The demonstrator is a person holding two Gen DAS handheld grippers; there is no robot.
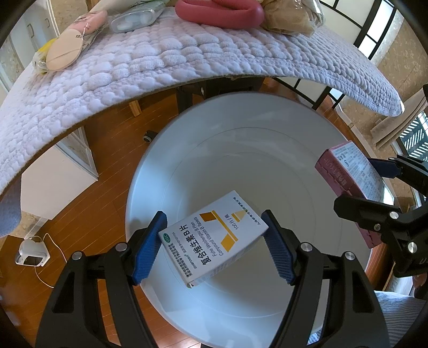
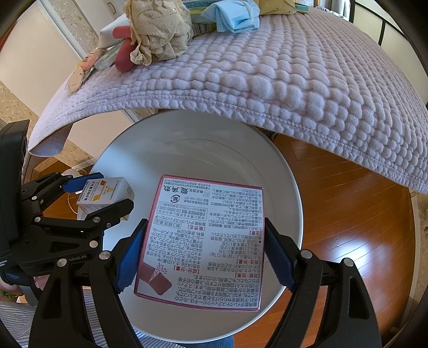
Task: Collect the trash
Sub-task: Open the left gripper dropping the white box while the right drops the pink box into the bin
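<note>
My left gripper (image 1: 214,241) is shut on a white and yellow vitamin B box (image 1: 214,235) and holds it over the open white bin (image 1: 165,150). My right gripper (image 2: 204,254) is shut on a pink-edged medicine box (image 2: 203,241) with Japanese print, also above the bin (image 2: 289,182). The right gripper with its pink box (image 1: 345,171) shows at the right of the left wrist view. The left gripper with its white box (image 2: 107,198) shows at the left of the right wrist view.
A quilted lilac pad (image 1: 160,67) covers the table just beyond the bin. On it lie a crumpled beige tissue (image 2: 157,29), a red curved object (image 1: 222,13), a clear plastic packet (image 1: 133,20), pink wrappers (image 1: 72,42) and a blue mask (image 2: 235,16). The floor (image 2: 347,200) is wood.
</note>
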